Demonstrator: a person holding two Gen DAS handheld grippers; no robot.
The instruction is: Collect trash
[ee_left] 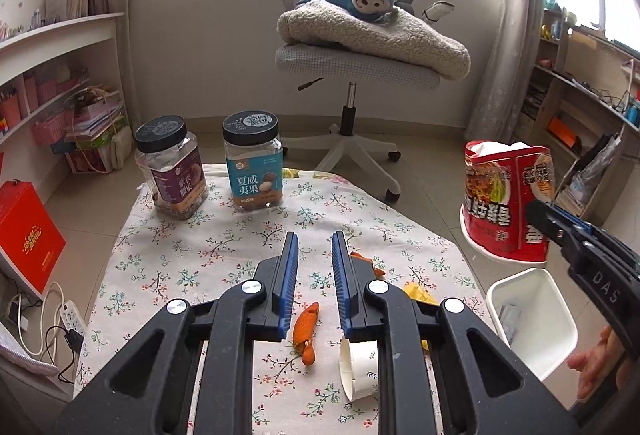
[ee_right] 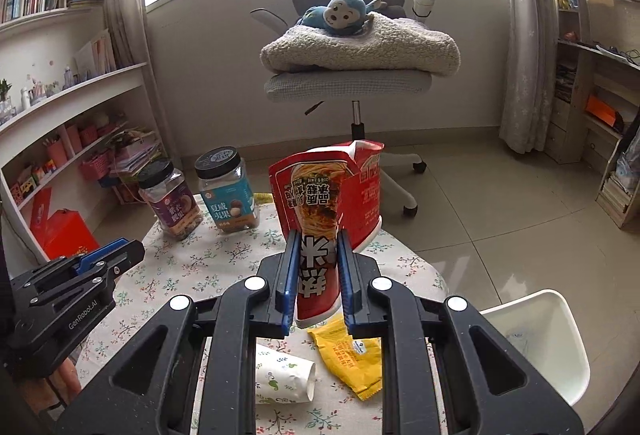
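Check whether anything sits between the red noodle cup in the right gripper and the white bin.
Nothing visible does. The right gripper holds the red noodle cup upside down in the air, above and just behind the white bin beside the table. Only open air shows between them; the bin's mouth is uncovered, with a small wrapper inside.

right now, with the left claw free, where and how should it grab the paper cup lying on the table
The paper cup lies on its side, its open mouth to the right, beside the yellow packet. Take it across the middle of its wall, coming from above with the left claw spanning the round body. The thin wall will likely squash flat, which is fine for trash.
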